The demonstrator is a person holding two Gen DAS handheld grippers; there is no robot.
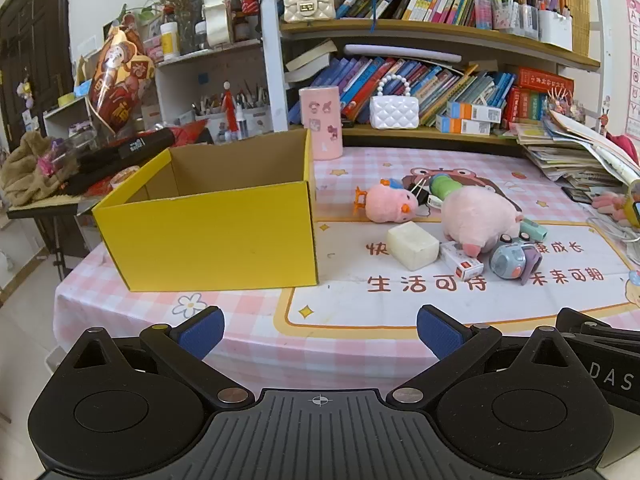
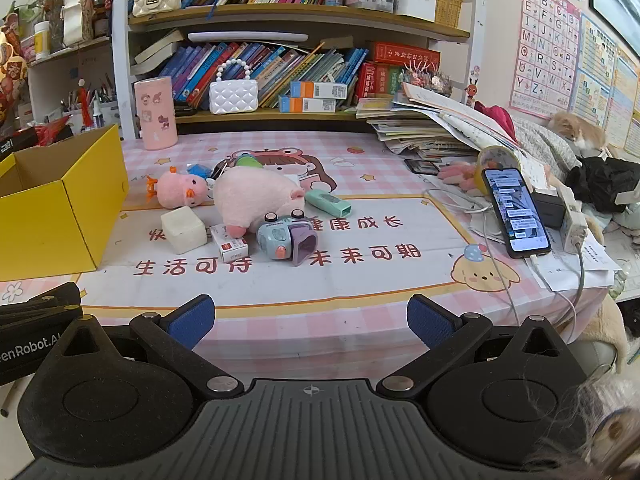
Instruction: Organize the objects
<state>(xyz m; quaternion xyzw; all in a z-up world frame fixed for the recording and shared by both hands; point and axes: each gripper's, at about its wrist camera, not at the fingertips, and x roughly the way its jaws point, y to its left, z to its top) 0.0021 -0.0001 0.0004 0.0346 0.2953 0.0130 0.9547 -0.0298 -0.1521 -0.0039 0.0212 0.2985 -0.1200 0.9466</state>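
An open yellow cardboard box (image 1: 208, 236) (image 2: 52, 216) stands on the left of the table. Right of it lies a heap of small things: a pink duck plush (image 1: 388, 202) (image 2: 180, 190), a bigger pink pig plush (image 1: 478, 218) (image 2: 256, 196), a whitish block (image 1: 412, 245) (image 2: 184, 229), a small white-and-red carton (image 1: 462, 260) (image 2: 232, 245), a blue-grey toy camera (image 1: 512, 260) (image 2: 284, 240), and a mint green case (image 2: 328, 202). My left gripper (image 1: 320, 330) is open over the near table edge, with nothing between its fingers. My right gripper (image 2: 310, 318) is likewise open and empty, well short of the heap.
A pink cylinder (image 1: 322, 122) stands behind the box. A lit phone (image 2: 516, 212) with cables and a charger leans at the right, beside a stack of books and papers (image 2: 432, 128). Bookshelves (image 1: 420, 28) close the back. A cat (image 2: 576, 130) lies at far right.
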